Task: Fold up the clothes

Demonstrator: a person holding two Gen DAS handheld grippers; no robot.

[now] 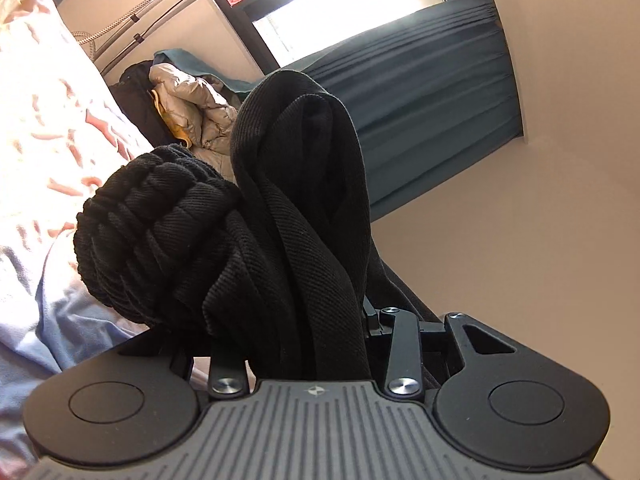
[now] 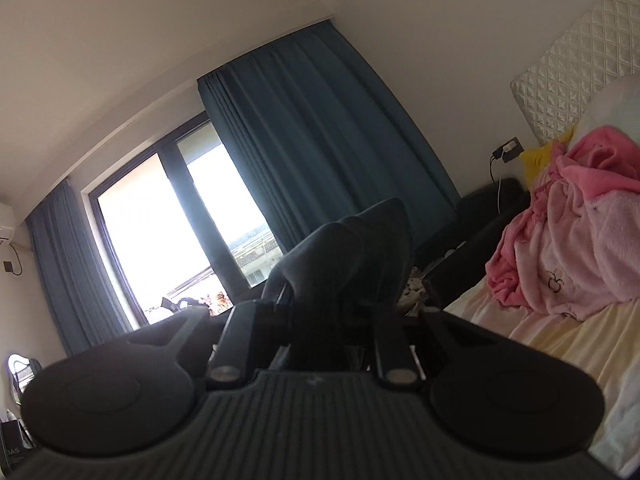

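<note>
A black ribbed garment (image 1: 288,208) fills the middle of the left wrist view, bunched thick between the jaws of my left gripper (image 1: 288,280), which is shut on it; its elastic gathered band (image 1: 152,232) bulges out to the left. The fingertips are buried in the cloth. In the right wrist view my right gripper (image 2: 348,264) is shut on a fold of the same dark garment (image 2: 352,248), which stands up in a peak over the hidden fingertips. Both grippers are held up off the bed.
A bed with a pink-patterned sheet (image 1: 52,112) lies at left. A pale puffer jacket (image 1: 196,104) sits by the window. Teal curtains (image 2: 320,140) flank a bright window (image 2: 160,232). A pink fleece heap (image 2: 568,232) lies on the cream bed (image 2: 560,340) near a quilted headboard (image 2: 576,60).
</note>
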